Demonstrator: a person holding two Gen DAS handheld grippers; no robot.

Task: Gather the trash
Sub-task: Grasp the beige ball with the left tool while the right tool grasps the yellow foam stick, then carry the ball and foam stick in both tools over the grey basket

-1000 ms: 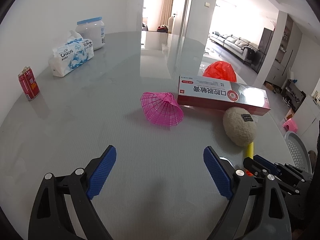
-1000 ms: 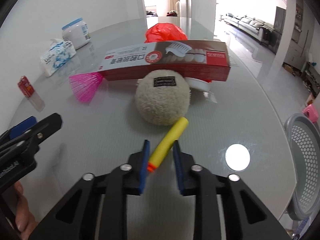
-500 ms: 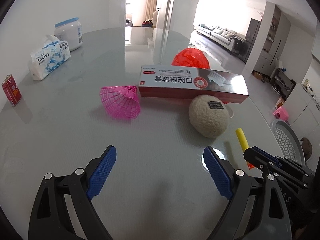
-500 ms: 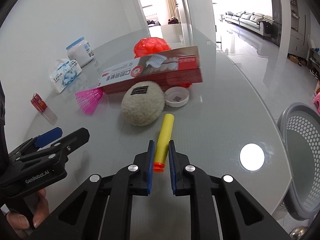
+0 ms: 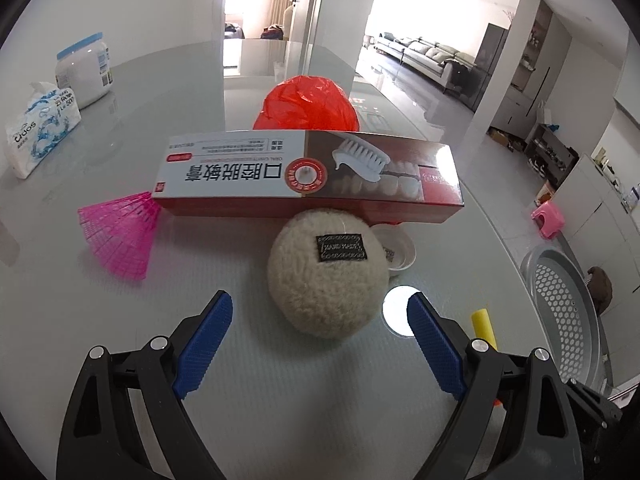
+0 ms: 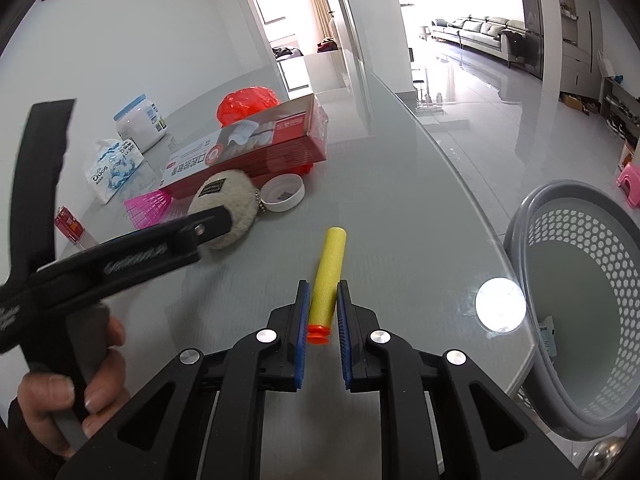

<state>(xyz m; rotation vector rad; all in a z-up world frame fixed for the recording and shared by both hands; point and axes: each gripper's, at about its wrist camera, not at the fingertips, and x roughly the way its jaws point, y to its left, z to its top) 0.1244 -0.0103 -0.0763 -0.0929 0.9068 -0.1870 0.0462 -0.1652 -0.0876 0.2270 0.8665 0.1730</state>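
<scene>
My right gripper (image 6: 322, 292) is shut on a yellow foam dart (image 6: 328, 268) with an orange tip, held just above the grey table (image 6: 400, 208). The dart's yellow end (image 5: 483, 322) shows low at the right in the left wrist view. My left gripper (image 5: 320, 312) stands open right in front of a fuzzy cream ball (image 5: 326, 270) with a dark label; its blue pads flank the ball's near side without touching it. Behind the ball lie a red-and-white toothpaste box (image 5: 308, 172), a crumpled red plastic bag (image 5: 308, 104), a pink mesh cone (image 5: 116, 236) and a small white lid (image 5: 398, 250).
A grey perforated basket (image 6: 580, 300) stands off the table's right edge. At the far left sit a tissue pack (image 5: 38, 132), a white jar (image 5: 84, 72) and a red can (image 6: 70, 222). A hand (image 6: 60, 392) grips the left tool's handle.
The right gripper closed on the dart, lifted it and swung right toward the basket. The left gripper, still open, swung right from the pink cone to the fuzzy ball.
</scene>
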